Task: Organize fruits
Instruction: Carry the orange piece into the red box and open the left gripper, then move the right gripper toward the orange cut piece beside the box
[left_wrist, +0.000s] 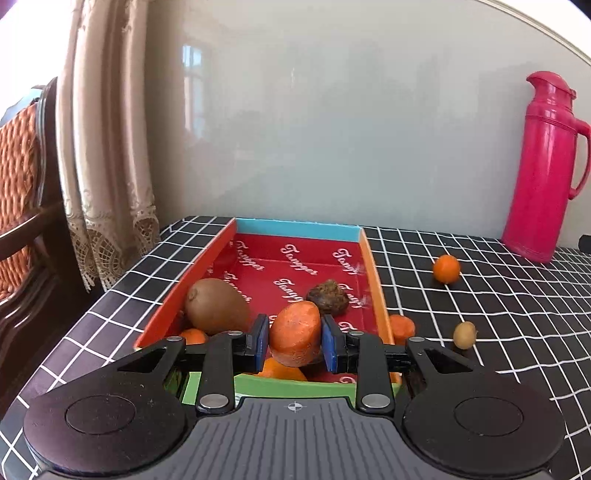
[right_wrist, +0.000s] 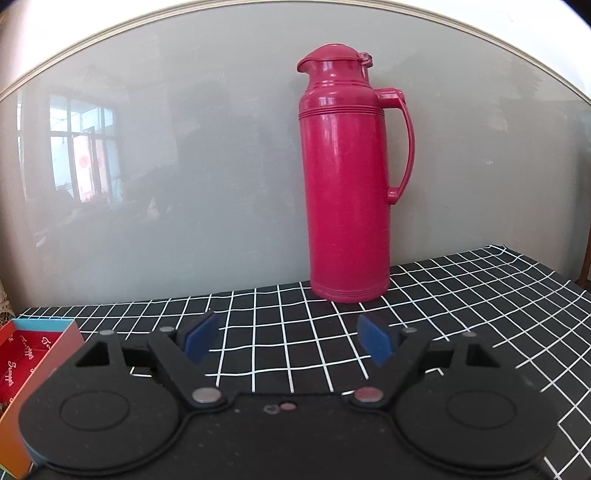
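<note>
The left tool (left_wrist: 294, 341) is clamped on a stubby orange carrot chunk with a cut, rough face (left_wrist: 295, 338), its two blue pads (left_wrist: 330, 345) pressing the piece from either side. The chunk hangs over the near end of a shallow cardboard box with a red printed floor, orange side walls and a blue far wall (left_wrist: 373, 273).

Inside the box lie a brown fuzzy kiwi (left_wrist: 216, 306) against the left wall, a dark, wrinkled brown lump (left_wrist: 328, 297) near the right wall, and orange fruit pieces (left_wrist: 284, 369) partly hidden beneath the held chunk.

Outside the box, on the desk covered in a black cloth with a white grid (left_wrist: 498, 314), another orange carrot piece (left_wrist: 402, 326) sits just beside the right wall, a small tan-green oval fruit (left_wrist: 464, 334) rests further right, and a small round orange fruit (left_wrist: 447, 268) lies near the base of a tall magenta plastic thermos jug with a handle (left_wrist: 543, 166).

In the right wrist view, the right tool (right_wrist: 288, 338) stands with its blue pads (right_wrist: 375, 338) well apart, nothing between them, over bare checked cloth. It faces the upright thermos jug (right_wrist: 347, 184), which stands against a glossy grey wall panel (right_wrist: 166, 166). A corner of the box (right_wrist: 44, 350) shows at the left edge.
</note>
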